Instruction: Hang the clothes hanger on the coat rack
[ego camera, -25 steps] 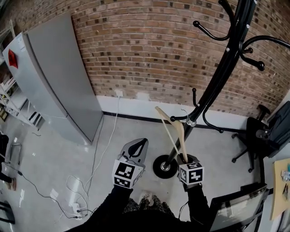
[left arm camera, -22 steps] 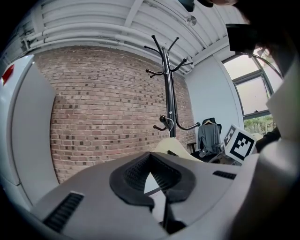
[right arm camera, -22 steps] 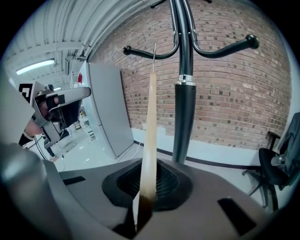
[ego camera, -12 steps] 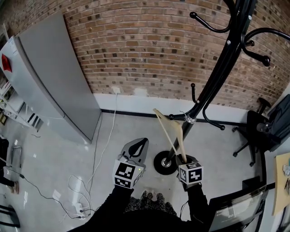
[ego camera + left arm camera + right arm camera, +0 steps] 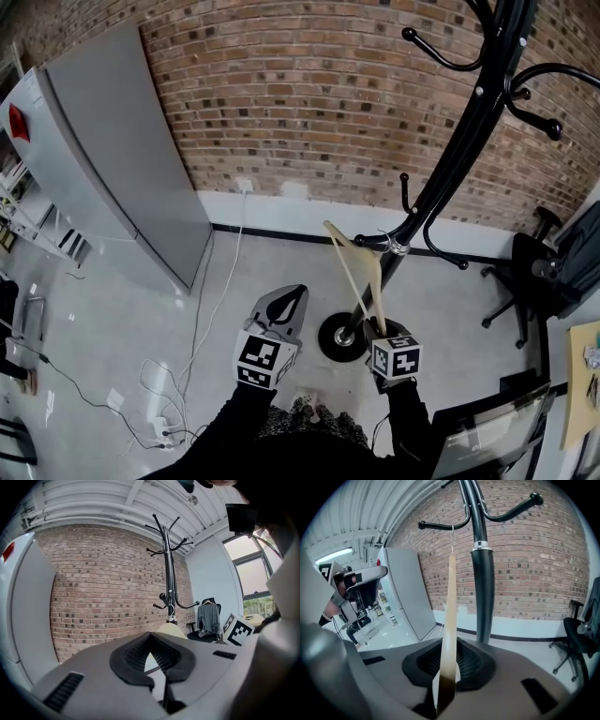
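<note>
The black coat rack [image 5: 469, 122] stands at the right before the brick wall. My right gripper [image 5: 380, 328] is shut on the lower end of a wooden hanger [image 5: 361, 272], which rises toward the rack's low arm. In the right gripper view the hanger [image 5: 449, 620] is seen edge-on, and its wire hook [image 5: 452, 534] sits over the low rack arm [image 5: 440, 526], beside the pole [image 5: 483, 583]. My left gripper [image 5: 286, 302] hovers to the left of the rack base, shut and holding nothing. In the left gripper view the rack [image 5: 169, 573] stands ahead.
The round rack base [image 5: 339, 339] sits on the grey floor between my grippers. A tall grey cabinet [image 5: 112, 159] leans at the left. Cables [image 5: 169, 384] trail across the floor. An office chair [image 5: 534, 281] and a desk corner [image 5: 487, 422] are at the right.
My right gripper has sunk a little with the hanger, whose hook stays at the low rack arm. The left gripper has not moved.
</note>
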Demonstrator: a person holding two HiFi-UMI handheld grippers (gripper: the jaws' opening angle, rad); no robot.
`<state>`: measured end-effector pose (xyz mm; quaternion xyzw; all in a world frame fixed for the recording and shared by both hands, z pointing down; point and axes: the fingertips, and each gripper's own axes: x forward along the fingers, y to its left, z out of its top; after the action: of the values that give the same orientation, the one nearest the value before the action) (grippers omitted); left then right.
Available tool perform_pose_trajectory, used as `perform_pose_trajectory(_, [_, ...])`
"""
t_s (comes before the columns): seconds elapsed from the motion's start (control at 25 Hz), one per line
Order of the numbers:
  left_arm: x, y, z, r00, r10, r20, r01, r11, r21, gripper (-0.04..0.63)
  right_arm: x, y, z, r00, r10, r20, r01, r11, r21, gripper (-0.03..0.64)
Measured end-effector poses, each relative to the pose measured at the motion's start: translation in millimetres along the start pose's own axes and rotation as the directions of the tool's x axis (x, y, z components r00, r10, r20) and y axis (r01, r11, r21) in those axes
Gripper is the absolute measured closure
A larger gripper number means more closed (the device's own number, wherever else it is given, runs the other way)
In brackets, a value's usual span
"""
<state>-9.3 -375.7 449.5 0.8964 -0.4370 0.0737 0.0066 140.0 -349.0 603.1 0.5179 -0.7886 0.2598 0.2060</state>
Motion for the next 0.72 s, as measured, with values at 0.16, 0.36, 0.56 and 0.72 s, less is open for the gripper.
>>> perform_pose_trajectory(0.16, [-4.1, -0.2, 2.1, 1.0, 0.0, 0.006, 0.0, 1.0, -0.001, 0.588, -1.7, -2.4, -0.1, 1.0, -0.016, 0.003, 0.016, 1.0, -0.004, 0.575])
perform_pose_trajectory(0.36, [-8.4, -3.3, 3.9, 1.0, -0.005, 0.013, 0.005, 1.0, 0.0, 0.588, -4.4, -5.7, 0.3, 0.997, -0.071, 0.008, 0.071, 0.996, -0.052, 0.539])
perform_pose_trajectory(0.56, [-11.2, -8.0, 5.8, 1.0, -0.017, 0.015, 0.017, 1.0, 0.001, 0.588, -7.9, -2.2, 2.7, 0.997, -0.068, 0.031, 0.07, 0.995, -0.075, 0.456])
perform_pose_trajectory(0.72, [-14.3, -12.7, 9.8, 0.999, -0.025, 0.023, 0.025, 1.0, 0.008, 0.588, -16.3, -3.1, 10.5, 0.995, -0.087, 0.058, 0.092, 0.992, -0.088, 0.435])
